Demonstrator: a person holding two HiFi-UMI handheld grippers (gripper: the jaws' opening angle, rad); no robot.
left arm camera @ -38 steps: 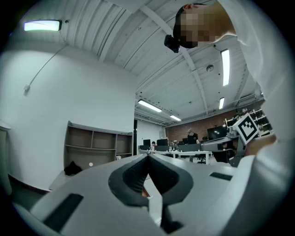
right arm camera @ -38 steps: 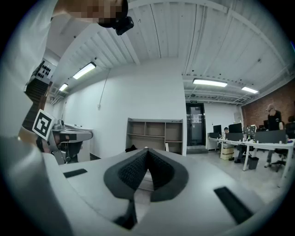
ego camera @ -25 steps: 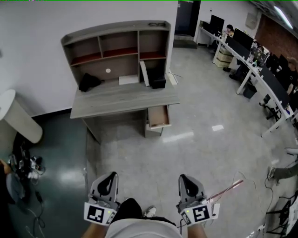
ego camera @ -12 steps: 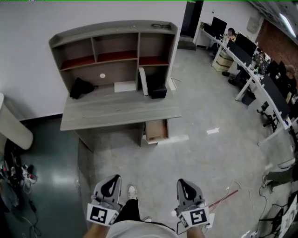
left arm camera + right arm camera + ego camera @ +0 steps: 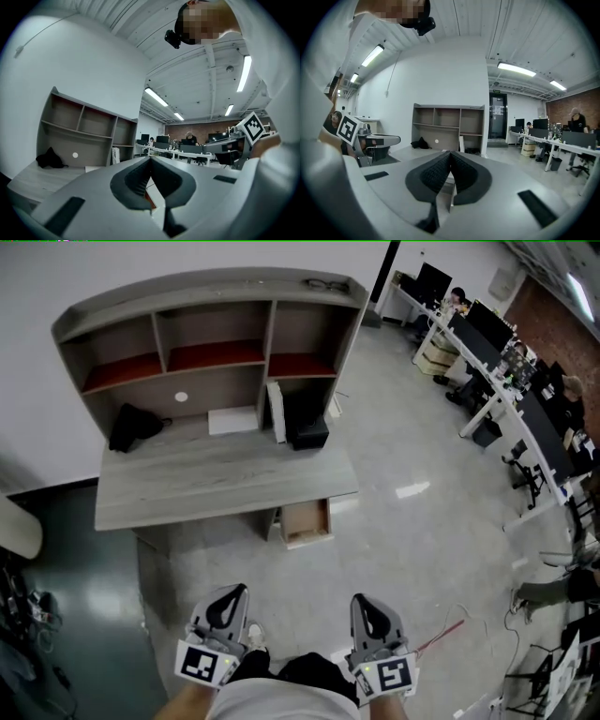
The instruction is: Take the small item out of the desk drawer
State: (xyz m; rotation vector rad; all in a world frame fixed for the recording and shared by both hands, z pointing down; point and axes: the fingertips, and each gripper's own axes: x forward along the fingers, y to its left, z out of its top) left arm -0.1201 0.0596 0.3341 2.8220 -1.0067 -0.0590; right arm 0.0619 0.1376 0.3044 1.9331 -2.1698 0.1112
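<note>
The grey wooden desk [image 5: 220, 480] with a shelf hutch [image 5: 206, 329] stands against the white wall. Under its right end the drawer [image 5: 306, 521] is pulled open; from here I cannot make out a small item inside. Both grippers are held low at the bottom of the head view, well short of the desk and pointing toward it. My left gripper [image 5: 231, 591] has its jaws together with nothing between them, and so does my right gripper [image 5: 361, 599]. The hutch [image 5: 84, 136] shows in the left gripper view, and the hutch [image 5: 447, 123] shows straight ahead in the right gripper view.
On the desktop lie a black bag [image 5: 131, 426], a white sheet [image 5: 232, 419], an upright white board [image 5: 276, 412] and a black box [image 5: 307, 432]. Office desks with monitors [image 5: 497, 362] and seated people run along the right. A thin cable [image 5: 441, 634] lies on the floor.
The desk and its open drawer have come closer and larger in the head view, shifting left. Both grippers were carried forward toward it, still shut.
</note>
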